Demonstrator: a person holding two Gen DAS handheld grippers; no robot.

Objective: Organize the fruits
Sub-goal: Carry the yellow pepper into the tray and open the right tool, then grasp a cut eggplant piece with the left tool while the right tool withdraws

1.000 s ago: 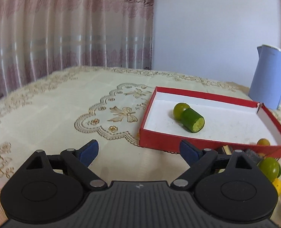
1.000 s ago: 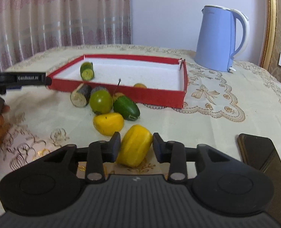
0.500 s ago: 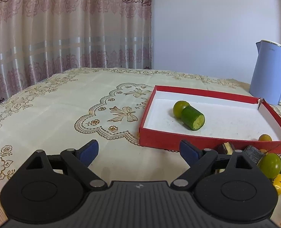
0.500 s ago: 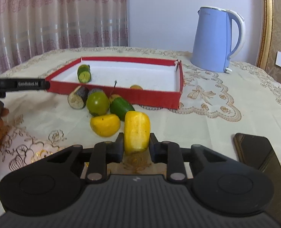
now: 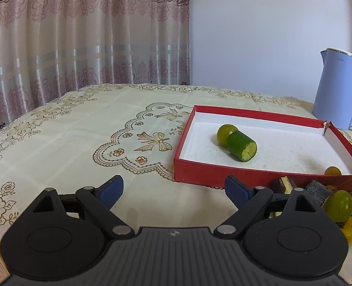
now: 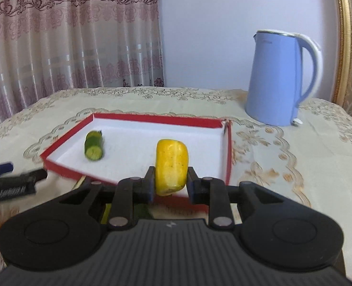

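R gripper (image 6: 170,186) is clamped on the yellow fruit (image 6: 171,165), pads pressing both its sides; the fruit stands upright between the fingers, top sticking well above them. In the right wrist view it sits in front of the red box (image 6: 228,152), over the box's near wall, clear of the tabletop (image 6: 283,166). Slight motion blur on that view.

L gripper (image 5: 173,189) has its jaws wide apart w/ nothing between them, only bare tablecloth under the gap. It's just beside the box's near-left corner, outside it.

Inside the box: a cut green cucumber piece (image 5: 242,145) lying on its side, cut face toward the camera, touching a round green fruit (image 5: 224,133) behind it. A small orange fruit (image 5: 332,171) sits by the near wall at the right end.

Outside the box, along its near wall on the tabletop, to the R of the L gripper: dark cut pieces (image 5: 317,191), a green round fruit (image 5: 339,205) and a yellow one (image 5: 349,230), bunched together.

Blue kettle (image 6: 279,78) stands behind the box's far-right corner, well apart from both grippers.
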